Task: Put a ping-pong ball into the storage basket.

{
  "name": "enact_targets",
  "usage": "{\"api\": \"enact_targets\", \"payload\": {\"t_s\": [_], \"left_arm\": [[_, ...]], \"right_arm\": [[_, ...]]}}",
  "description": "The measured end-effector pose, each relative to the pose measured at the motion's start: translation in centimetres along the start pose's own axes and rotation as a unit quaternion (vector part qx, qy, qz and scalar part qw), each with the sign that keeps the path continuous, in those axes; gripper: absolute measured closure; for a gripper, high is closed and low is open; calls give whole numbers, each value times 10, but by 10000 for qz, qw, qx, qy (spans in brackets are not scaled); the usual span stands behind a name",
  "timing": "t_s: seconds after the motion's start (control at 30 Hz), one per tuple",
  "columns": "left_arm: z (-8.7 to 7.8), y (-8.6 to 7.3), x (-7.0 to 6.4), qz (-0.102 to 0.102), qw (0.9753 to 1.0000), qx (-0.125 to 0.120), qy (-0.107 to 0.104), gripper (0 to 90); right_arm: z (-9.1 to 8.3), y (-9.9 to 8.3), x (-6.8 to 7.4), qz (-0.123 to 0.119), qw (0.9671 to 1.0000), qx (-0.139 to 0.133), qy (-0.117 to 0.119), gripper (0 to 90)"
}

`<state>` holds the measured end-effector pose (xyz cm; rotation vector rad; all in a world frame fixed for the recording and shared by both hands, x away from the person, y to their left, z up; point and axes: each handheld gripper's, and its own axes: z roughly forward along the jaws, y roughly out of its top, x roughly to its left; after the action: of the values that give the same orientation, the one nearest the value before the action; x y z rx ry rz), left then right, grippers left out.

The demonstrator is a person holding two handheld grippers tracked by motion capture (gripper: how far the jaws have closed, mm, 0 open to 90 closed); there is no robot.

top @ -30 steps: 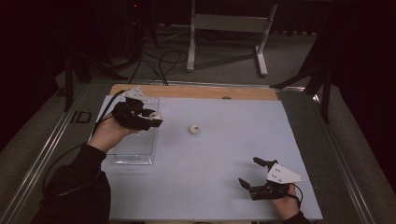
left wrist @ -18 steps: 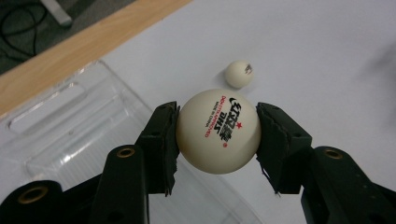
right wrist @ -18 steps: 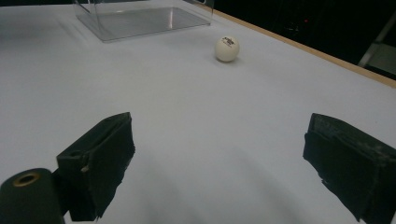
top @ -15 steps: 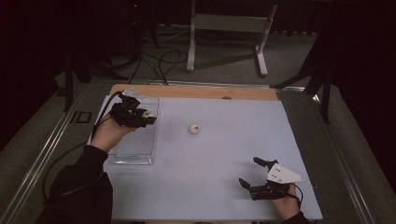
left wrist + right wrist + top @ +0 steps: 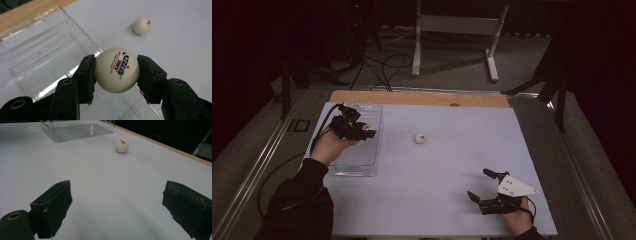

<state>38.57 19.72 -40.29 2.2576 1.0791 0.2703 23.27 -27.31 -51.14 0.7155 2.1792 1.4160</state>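
My left gripper is shut on a white ping-pong ball with red and black print, held over the right rim of a clear plastic tray at the table's left. The tray lies below and behind the held ball. A second white ball rests on the pale sheet near the table's middle, also seen as the ball and the ball. My right gripper stands open near the front right edge, nothing between its jaws.
A wooden strip runs along the table's far edge. A cable trails from the left gripper off the left side. Beyond the table stand a grey metal frame and floor cables.
My left gripper with the ball has drawn back leftward and slightly toward the tray's far part. The right gripper and the loose ball have stayed put.
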Motion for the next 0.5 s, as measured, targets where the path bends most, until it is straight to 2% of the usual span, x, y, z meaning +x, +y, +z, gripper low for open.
{"api": "enact_targets", "payload": {"t_s": [0.5], "left_arm": [[19,-15,8,-165,9995,258,-49,519]], "right_arm": [[0,0,0,-8,10000,-9,-5,86]]}}
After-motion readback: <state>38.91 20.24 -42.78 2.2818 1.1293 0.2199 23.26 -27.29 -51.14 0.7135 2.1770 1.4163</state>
